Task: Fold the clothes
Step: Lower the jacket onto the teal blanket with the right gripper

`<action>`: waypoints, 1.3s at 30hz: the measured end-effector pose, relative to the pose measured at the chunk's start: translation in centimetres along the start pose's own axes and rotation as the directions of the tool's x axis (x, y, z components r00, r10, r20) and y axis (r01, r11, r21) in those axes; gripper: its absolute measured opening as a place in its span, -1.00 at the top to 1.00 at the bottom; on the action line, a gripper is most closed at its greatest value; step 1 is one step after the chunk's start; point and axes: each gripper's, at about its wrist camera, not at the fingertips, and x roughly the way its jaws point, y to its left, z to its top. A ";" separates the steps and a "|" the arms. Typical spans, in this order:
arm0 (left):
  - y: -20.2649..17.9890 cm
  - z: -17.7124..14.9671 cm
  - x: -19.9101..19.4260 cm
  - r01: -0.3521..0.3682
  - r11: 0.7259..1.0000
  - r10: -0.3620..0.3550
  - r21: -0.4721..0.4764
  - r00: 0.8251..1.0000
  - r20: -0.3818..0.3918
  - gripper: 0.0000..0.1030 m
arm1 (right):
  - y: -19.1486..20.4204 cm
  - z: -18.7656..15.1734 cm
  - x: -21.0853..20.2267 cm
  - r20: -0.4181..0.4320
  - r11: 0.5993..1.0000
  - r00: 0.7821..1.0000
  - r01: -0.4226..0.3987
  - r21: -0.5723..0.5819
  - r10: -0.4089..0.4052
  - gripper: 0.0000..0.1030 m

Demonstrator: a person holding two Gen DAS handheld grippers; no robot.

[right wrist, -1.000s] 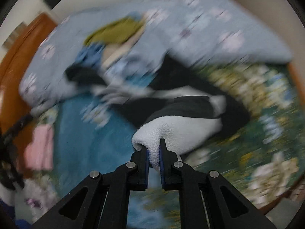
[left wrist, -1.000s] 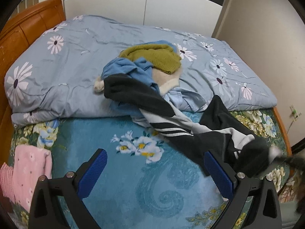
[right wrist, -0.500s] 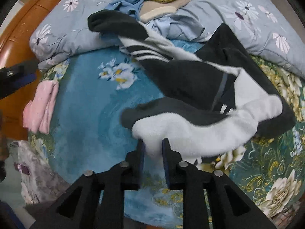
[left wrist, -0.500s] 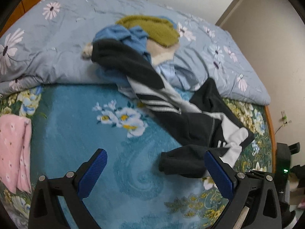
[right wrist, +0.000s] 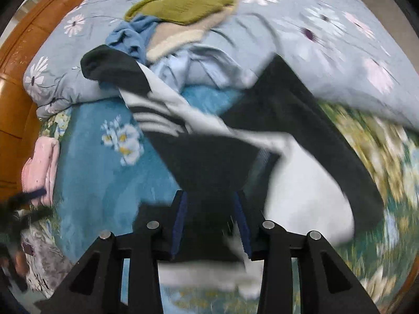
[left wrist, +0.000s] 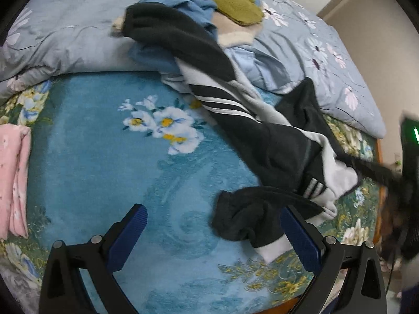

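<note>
Blue plush blanket [left wrist: 86, 162] with white flowers covered the near part of the bed in the left wrist view, and a grey-blue flowered duvet [left wrist: 65, 39] lay bunched along the far side. The left gripper [left wrist: 213, 233] pointed steeply down at the blanket, its blue-padded fingers [left wrist: 128, 233] standing wide apart with nothing between them. The black-and-white striped garment [left wrist: 264, 141], the piece being folded, stretched from the far pile of clothes down to the near right, and its dark crumpled end with a white cuff lay just beside the gripper's right finger. On the duvet sat an olive green knit [left wrist: 225, 2], a blue garment [left wrist: 188, 2] and a cream fleece piece [left wrist: 233, 34]. A folded pink cloth [left wrist: 13, 178] lay at the left edge. A blurred dark shape at the far right edge could not be made out.

In the right wrist view, much of it blurred, the right gripper [right wrist: 212, 225] also pointed down onto the striped garment [right wrist: 209, 162]. Its jaws had just been opening and stood partly apart, with dark and white fabric bunched between them; whether the pads [right wrist: 179, 222] pressed on the cloth could not be told. The garment spread up and away towards the clothes pile, where the olive knit [right wrist: 180, 5] topped the duvet [right wrist: 327, 39]. The pink cloth [right wrist: 42, 167] lay at the left, beside an orange wooden headboard [right wrist: 15, 83].
</note>
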 end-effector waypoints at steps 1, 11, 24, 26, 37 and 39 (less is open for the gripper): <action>0.6 0.2 -0.1 -0.013 1.000 0.013 -0.013 1.000 0.002 -1.00 | 0.9 2.2 1.5 -0.007 0.999 1.000 -0.014 -0.034 0.013 0.20; 7.9 1.5 -1.9 -0.096 0.970 0.109 -0.223 0.993 0.043 -1.00 | 8.1 14.5 16.0 -0.152 0.972 0.988 -0.043 -0.233 0.007 0.19; 3.5 1.2 4.8 -0.042 0.988 0.032 -0.150 0.997 -0.069 -0.98 | 6.0 15.5 16.4 -0.095 0.986 0.992 -0.100 -0.134 0.088 0.76; 1.7 0.9 7.0 -0.016 0.995 0.005 -0.098 0.993 -0.116 -0.98 | 4.2 15.8 13.9 -0.023 0.991 0.994 -0.108 -0.085 0.107 0.79; -2.7 -2.4 18.0 0.033 0.999 -0.045 -0.038 0.938 -0.342 -0.54 | -5.5 10.5 4.4 0.136 0.991 0.990 -0.052 0.123 0.035 0.81; -3.1 -2.6 19.0 0.036 0.999 -0.038 -0.012 0.930 -0.366 -0.33 | -6.5 9.7 4.5 0.115 0.989 0.993 -0.039 0.143 0.023 0.81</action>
